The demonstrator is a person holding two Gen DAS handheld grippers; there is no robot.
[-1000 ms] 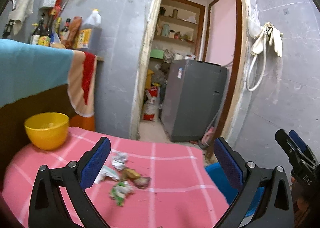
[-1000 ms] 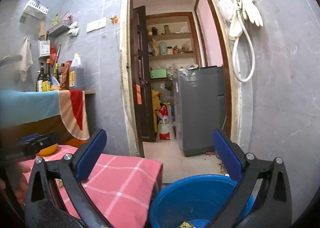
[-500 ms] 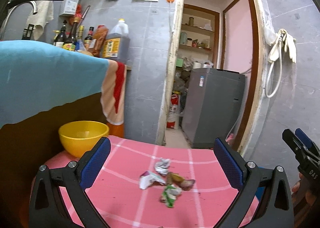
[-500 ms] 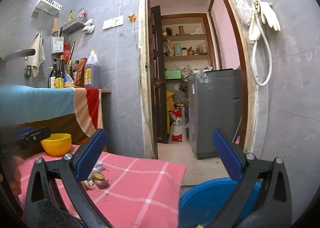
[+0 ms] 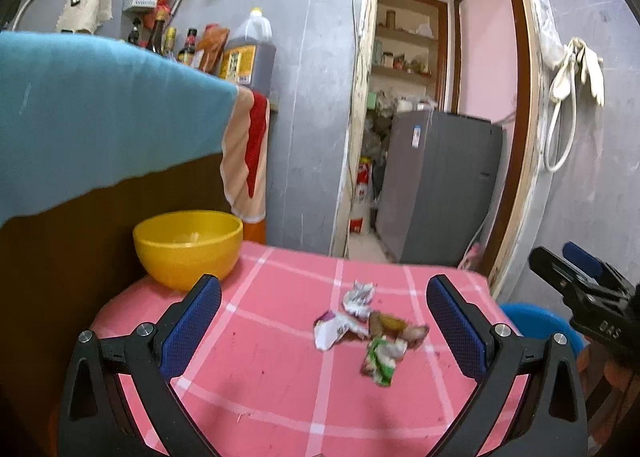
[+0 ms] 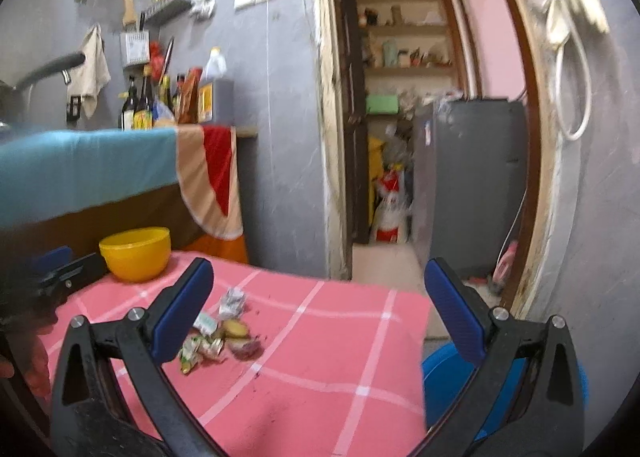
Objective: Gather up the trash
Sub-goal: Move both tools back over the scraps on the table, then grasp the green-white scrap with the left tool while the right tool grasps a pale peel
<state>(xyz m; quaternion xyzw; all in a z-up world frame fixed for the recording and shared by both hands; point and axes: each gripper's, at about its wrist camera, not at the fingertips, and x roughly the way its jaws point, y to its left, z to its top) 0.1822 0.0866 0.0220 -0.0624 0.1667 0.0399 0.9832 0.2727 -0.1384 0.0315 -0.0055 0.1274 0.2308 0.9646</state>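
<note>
A small heap of trash lies on the pink checked tablecloth (image 5: pixel 260 369): a crumpled white wrapper (image 5: pixel 359 295), a white and purple wrapper (image 5: pixel 334 329), brown peel scraps (image 5: pixel 394 327) and a green wrapper (image 5: pixel 380 357). The heap also shows in the right wrist view (image 6: pixel 218 331). My left gripper (image 5: pixel 324 331) is open and empty, held above the table with the heap between its fingers. My right gripper (image 6: pixel 320 313) is open and empty, right of the heap. A blue bin (image 6: pixel 436 389) stands low beside the table's right edge; it also shows in the left wrist view (image 5: pixel 536 323).
A yellow bowl (image 5: pixel 188 247) stands at the table's far left corner. A teal cloth-covered counter (image 5: pixel 100 117) with bottles rises on the left. An open doorway (image 5: pixel 436 137) with a grey appliance lies behind. The grey wall is on the right.
Both grippers have swung left, bringing the table and trash heap more to the centre of each view. Both remain open and empty.
</note>
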